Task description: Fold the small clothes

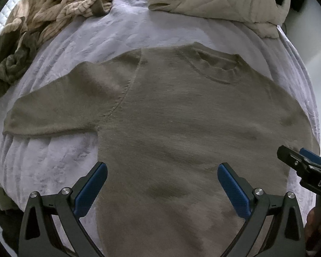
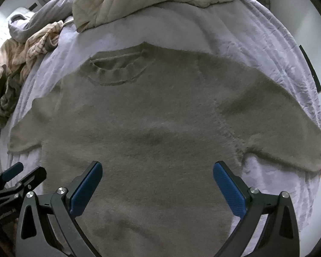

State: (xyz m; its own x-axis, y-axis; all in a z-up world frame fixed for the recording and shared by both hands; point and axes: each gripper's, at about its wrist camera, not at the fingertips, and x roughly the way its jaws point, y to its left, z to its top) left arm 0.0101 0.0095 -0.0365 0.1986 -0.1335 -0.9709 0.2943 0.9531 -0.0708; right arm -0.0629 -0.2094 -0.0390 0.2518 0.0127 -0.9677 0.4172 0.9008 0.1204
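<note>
Taupe knit sweater [image 1: 177,117], flat, sleeves spread, on bed

A taupe knitted sweater [image 1: 182,115] lies spread flat on a pale lilac quilted bedspread [image 1: 60,160], collar at the far side, sleeves reaching out left and right. Behind it, at the far right, a cream quilted jacket [image 1: 214,2] rests on the bedspread. At the far left sits a heap of striped beige and olive clothes [image 1: 42,27]. The left gripper [image 1: 161,184] hangs over the sweater's near left part, the right gripper [image 2: 157,182] beside it, probably just above the fabric.
</note>
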